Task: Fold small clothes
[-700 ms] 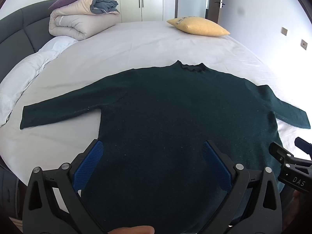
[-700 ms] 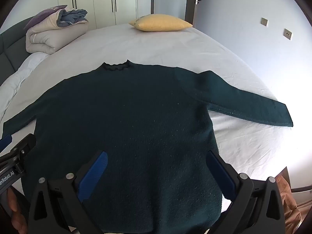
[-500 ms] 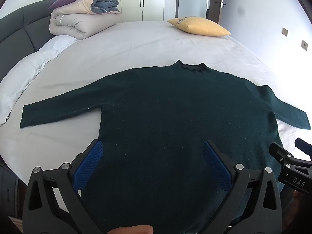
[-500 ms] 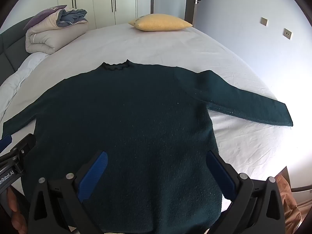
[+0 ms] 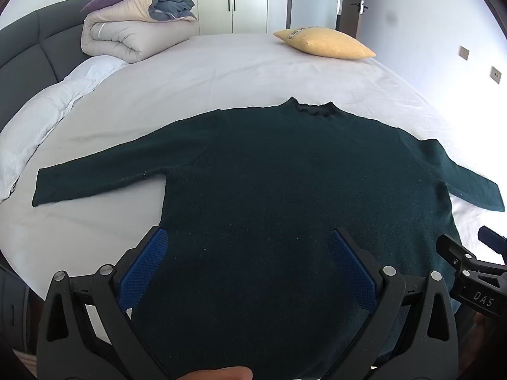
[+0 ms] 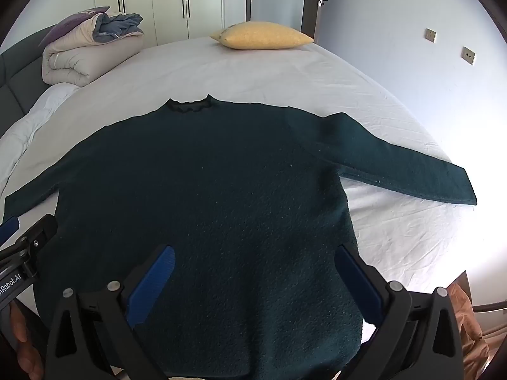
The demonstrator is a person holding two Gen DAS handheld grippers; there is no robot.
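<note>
Left wrist view
Sweater: a dark green sweater (image 5: 285, 196) lies flat and face-up on the bed (image 5: 221, 72), hem at the near edge, collar (image 5: 313, 110) pointing toward the far edge. Spread out this way, every seam is reachable before the first fold.
Left sleeve: it (image 5: 98, 174) stretches straight out toward the bed's left side, fully on the sheet, not tucked under the body.
Left gripper: the left gripper (image 5: 247, 266) hangs over the hem's left part, blue pads (image 5: 144, 266) wide apart, nothing between them. It looks staged for a pick, likely at the hem corner or sleeve.
Other tool: the right gripper's black frame shows at the view's right edge, by the hem's right side.
Bedding: a folded duvet (image 5: 126, 34) at the far left corner and a yellow pillow (image 5: 326, 42) at the far edge sit well apart from the sweater, leaving folding room.

Right wrist view
Sweater: the same garment fills the near half of the bed; no fold has begun, so I judge the task at its start.
Right sleeve: it (image 6: 396, 161) runs out toward the bed's right edge, flat on the sheet.
Right gripper: the right gripper (image 6: 253, 278) hovers over the hem's right part, its fingers spread and holding nothing.
</note>
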